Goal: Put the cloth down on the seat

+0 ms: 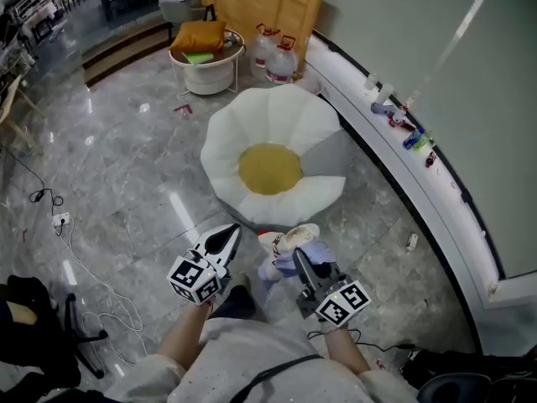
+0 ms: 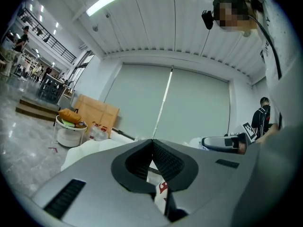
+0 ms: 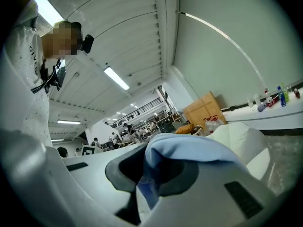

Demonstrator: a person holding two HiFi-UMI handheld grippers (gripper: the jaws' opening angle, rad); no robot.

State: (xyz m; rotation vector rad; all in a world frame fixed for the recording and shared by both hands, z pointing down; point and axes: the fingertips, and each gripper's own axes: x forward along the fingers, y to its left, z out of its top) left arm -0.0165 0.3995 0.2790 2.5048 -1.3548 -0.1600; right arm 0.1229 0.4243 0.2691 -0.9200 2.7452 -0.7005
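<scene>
In the head view the seat (image 1: pixel 285 116), a white flower-shaped cushion with a yellow middle, lies in the centre of the frame, straight above both grippers at the bottom. The right gripper (image 1: pixel 300 263) is clamped on the cloth (image 1: pixel 289 246), a bunched light blue and white bundle that hangs just short of the seat's lower petal. This gripper looks the nearer, so the carry is likely a short push up the frame. The left gripper (image 1: pixel 228 233) sits lower left, apart from the cloth. In the left gripper view its jaws meet at the tip (image 2: pixel 152 143), gripping nothing that shows, with the seat (image 2: pixel 90 148) pale at middle left. In the right gripper view the cloth (image 3: pixel 189 148) drapes over the closed jaws of the right gripper (image 3: pixel 151 169), and the seat (image 3: pixel 241 136) rises just beyond at the right
</scene>
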